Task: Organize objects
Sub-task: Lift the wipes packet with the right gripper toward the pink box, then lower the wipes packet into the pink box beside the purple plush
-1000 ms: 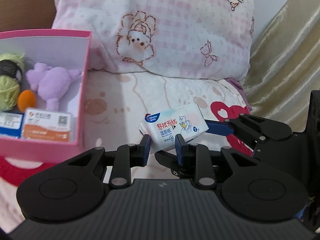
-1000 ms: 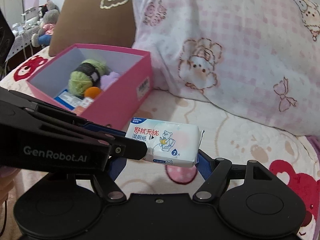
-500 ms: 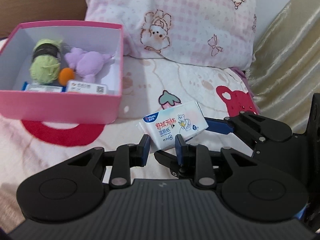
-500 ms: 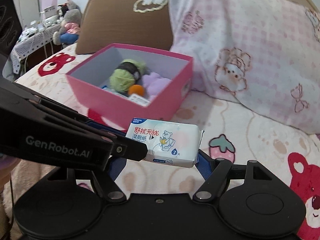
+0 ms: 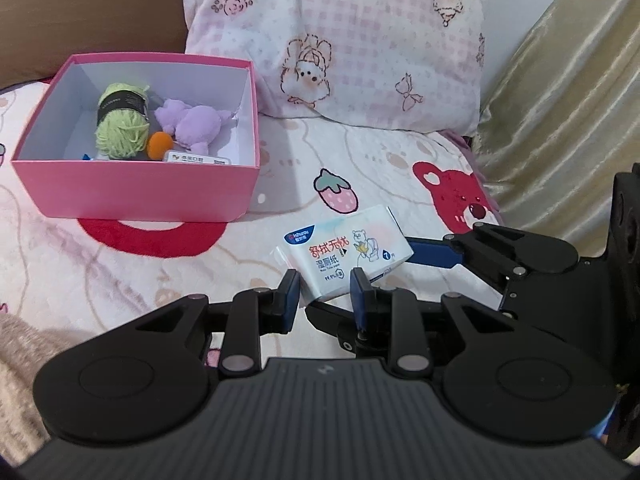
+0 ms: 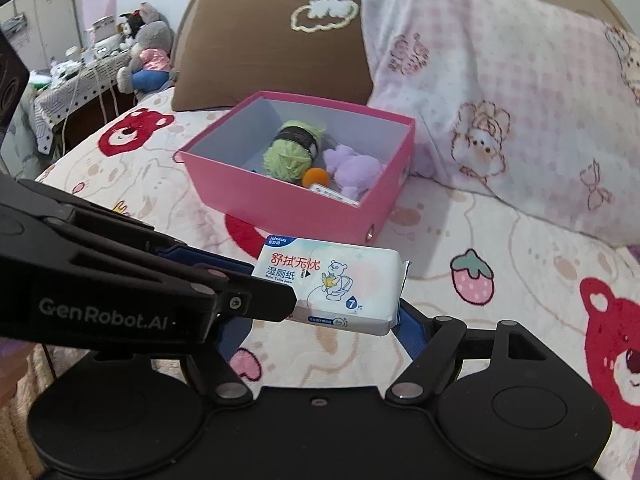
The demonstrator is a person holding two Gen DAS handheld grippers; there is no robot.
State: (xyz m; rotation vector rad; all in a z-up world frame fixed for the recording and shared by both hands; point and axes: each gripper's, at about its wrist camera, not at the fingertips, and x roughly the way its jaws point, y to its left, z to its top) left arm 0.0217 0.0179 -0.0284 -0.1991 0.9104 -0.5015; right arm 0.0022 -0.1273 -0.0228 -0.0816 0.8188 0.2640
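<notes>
A white wet-wipes pack point(image 5: 344, 256) with a bear print hangs over the bedspread, held from two sides. My left gripper point(image 5: 326, 298) is shut on its near corner. My right gripper point(image 6: 320, 320) spans its length; the blue right finger point(image 6: 404, 320) touches the pack's end, and the jaws are opening slightly with the pack still between them. The left gripper's arm hides the right gripper's other finger. The open pink box point(image 5: 132, 192) stands farther off to the left, holding green yarn point(image 5: 120, 132), a purple plush point(image 5: 192, 124), an orange ball point(image 5: 160, 144) and flat packets.
A pink checked pillow point(image 5: 340, 40) and a brown pillow point(image 6: 272, 40) lean behind the box. A gold curtain point(image 5: 560, 100) hangs at the right. A cluttered side table with plush toys point(image 6: 144, 48) stands beyond the bed's left edge. The bear-print bedspread point(image 5: 360, 168) lies below.
Both grippers have drawn back and up from the box with the pack between them, so the box now looks smaller and farther away. The hold on the pack looks the same.
</notes>
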